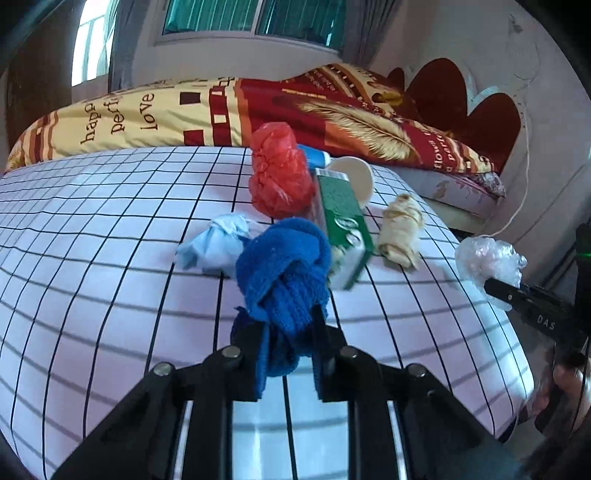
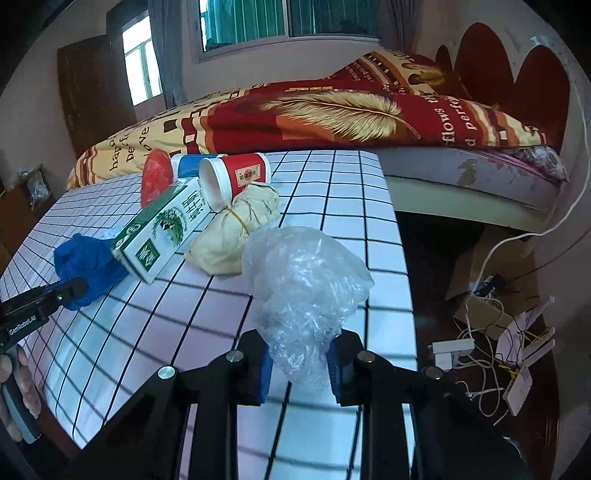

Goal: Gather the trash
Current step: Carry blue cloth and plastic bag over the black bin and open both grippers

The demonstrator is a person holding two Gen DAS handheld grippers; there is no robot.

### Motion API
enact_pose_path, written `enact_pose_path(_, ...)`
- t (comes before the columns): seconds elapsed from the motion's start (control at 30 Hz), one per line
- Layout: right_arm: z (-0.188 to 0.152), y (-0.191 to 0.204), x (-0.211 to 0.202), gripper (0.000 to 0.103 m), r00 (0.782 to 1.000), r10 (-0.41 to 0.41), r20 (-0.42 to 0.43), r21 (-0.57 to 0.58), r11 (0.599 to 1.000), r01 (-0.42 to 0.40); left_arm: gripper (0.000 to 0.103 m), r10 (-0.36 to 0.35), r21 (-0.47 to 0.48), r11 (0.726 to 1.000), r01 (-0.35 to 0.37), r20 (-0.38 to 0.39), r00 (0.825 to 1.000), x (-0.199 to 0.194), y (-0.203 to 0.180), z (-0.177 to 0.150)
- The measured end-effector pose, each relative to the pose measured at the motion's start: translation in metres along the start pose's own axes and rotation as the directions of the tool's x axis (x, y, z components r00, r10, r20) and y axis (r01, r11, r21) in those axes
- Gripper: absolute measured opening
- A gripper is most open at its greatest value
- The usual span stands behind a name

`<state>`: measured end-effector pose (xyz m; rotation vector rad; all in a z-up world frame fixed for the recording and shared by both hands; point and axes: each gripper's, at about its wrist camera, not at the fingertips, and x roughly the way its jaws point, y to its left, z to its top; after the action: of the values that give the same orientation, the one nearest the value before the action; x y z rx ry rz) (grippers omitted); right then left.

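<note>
Above the grid-checked table, left fingers pinch a knotted blue knit cloth, right fingers a crumpled clear bag.

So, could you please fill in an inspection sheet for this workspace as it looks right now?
Surface: table with a white black-grid cloth, standing beside a bed.
Job's things: knotted blue cloth, crumpled clear plastic bag, red plastic bag, green carton, red paper cup on its side, cream bundle tied with a rubber band, pale blue wad.
Clutter: blue-and-white container behind the cup.
Grippers: left gripper shut on the blue cloth; right gripper shut on the clear bag.
Cables: white cable and tangled wires on the floor.
Surroundings: red-and-yellow blanket, window.
</note>
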<state>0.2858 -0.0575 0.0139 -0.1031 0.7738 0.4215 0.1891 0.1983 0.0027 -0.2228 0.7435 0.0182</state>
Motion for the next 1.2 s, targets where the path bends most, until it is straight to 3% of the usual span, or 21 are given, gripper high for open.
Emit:
enact_pose_path(0.33, -0.036, -0.004, -0.035, 0.026, 1.0, 0.006, 0.008, 0.029, 1.0, -0.006, 0.02, -0.017, 0.037, 0.999, 0.018, -0.002, 1.0, -0.028, -0.016, -0.031)
enact_pose_path(0.6, -0.064, -0.015, -0.082, 0.026, 0.999, -0.014, 0.05, 0.048, 0.999, 0.011, 0.02, -0.07, 0.091, 0.994, 0.067, 0.033, 0.997, -0.053, -0.053, -0.044)
enact_pose_path(0.87, -0.09, -0.037, -0.128, 0.026, 0.995, -0.03, 0.093, 0.088, 0.996, 0.022, 0.019, -0.131, 0.124, 0.984, 0.127, 0.021, 0.991, -0.061, -0.093, -0.058)
enact_pose_path(1.2, -0.121, -0.068, -0.153, 0.026, 0.991, -0.068, 0.112, 0.154, 0.987, 0.05, 0.019, -0.186, 0.181, 0.966, 0.182, 0.004, 0.983, -0.065, -0.145, -0.066)
